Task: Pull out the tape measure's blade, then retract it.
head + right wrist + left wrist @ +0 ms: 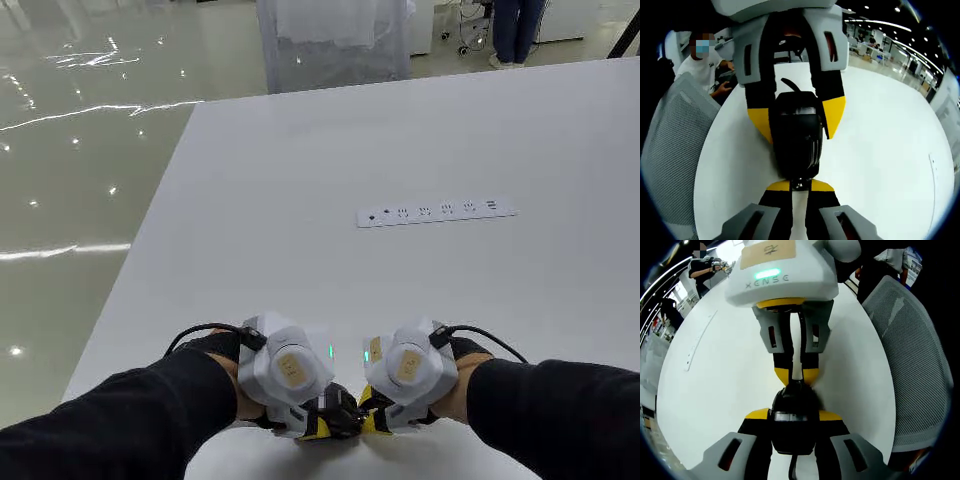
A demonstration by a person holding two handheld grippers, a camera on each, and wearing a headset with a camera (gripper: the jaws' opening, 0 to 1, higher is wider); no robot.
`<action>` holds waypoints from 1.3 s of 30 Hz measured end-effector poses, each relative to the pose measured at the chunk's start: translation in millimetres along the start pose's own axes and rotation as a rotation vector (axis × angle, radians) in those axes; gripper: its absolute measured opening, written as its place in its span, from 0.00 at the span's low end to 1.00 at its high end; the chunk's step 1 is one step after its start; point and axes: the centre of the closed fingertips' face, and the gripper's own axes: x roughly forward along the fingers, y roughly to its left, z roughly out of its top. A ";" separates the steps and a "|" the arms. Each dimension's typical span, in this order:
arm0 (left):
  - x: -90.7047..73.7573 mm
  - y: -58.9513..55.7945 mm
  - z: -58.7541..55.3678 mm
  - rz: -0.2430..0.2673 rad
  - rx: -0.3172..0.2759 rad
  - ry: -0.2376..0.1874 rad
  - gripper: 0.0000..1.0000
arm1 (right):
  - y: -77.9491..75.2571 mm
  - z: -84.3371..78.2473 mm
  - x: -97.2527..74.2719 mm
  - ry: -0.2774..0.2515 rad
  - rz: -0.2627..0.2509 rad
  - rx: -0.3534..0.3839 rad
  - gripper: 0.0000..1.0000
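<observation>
The black tape measure (337, 410) hangs between my two grippers, just above the near edge of the white table (300, 180). My left gripper (318, 426) is shut on the black case (792, 412), one yellow-tipped jaw on each side. Facing it, my right gripper (371, 418) is shut on the end of the pale blade (797, 352). Only a short stretch of blade shows between the case and the right gripper (796, 376). In the right gripper view the case (796, 135) sits right in front of my right gripper (799, 186), with the left gripper (796, 122) clamped on its sides.
A white power strip (437, 211) lies on the table ahead and to the right. The table's left edge (130, 270) drops to a glossy floor. A grey mesh chair (920, 365) stands behind the near edge. A person (702, 55) sits beyond the chair (670, 150).
</observation>
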 end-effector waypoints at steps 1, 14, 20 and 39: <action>0.1 -0.1 0.3 -0.001 0.000 -0.003 0.27 | -0.8 1.2 1.4 0.006 -0.007 -0.059 0.02; -1.0 -0.8 0.3 -0.008 0.012 -0.005 0.27 | 1.3 -5.1 -4.9 0.022 -0.013 0.050 0.00; -0.7 0.1 0.1 -0.007 0.008 -0.004 0.27 | -1.5 -11.9 -7.0 0.030 -0.015 0.054 0.00; -1.5 0.4 -0.6 -0.007 0.006 -0.007 0.27 | -2.9 -27.5 -16.6 0.048 -0.022 0.053 0.00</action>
